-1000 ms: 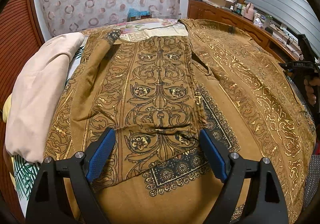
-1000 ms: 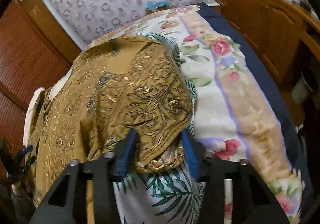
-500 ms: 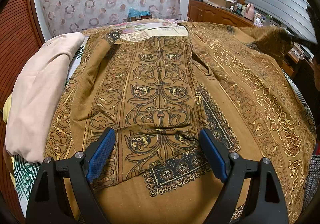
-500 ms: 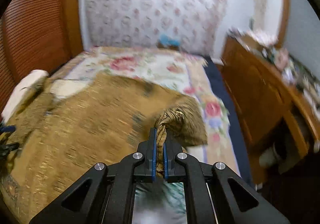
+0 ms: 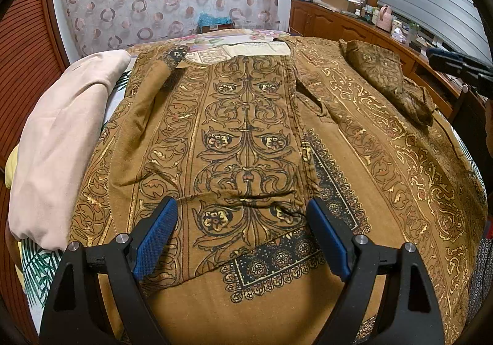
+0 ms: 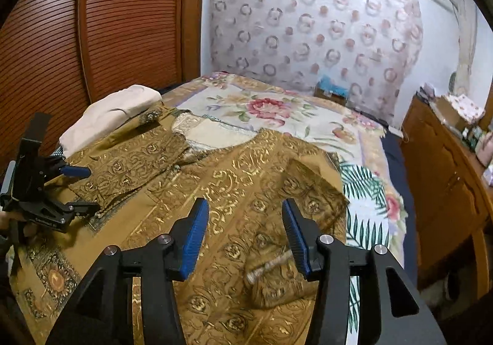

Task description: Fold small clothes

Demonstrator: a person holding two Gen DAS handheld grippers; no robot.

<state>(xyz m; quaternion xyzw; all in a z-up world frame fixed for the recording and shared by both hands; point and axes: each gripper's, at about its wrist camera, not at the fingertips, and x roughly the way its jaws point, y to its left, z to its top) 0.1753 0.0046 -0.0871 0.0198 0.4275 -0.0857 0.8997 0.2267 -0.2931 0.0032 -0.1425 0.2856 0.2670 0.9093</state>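
The left gripper [image 5: 242, 235] hovers low with its blue-padded fingers [image 5: 155, 235] spread wide and holding nothing, while the right gripper [image 6: 243, 235] likewise stands parted and empty, angled downward.

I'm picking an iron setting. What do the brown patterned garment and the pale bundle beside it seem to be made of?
Brown garment: looks like matte woven cotton; gold print glints, likely metallic foil. Pale pink bundle: smooth, soft-draping fabric with rounded folds, possibly cotton or a blend; hard to tell.
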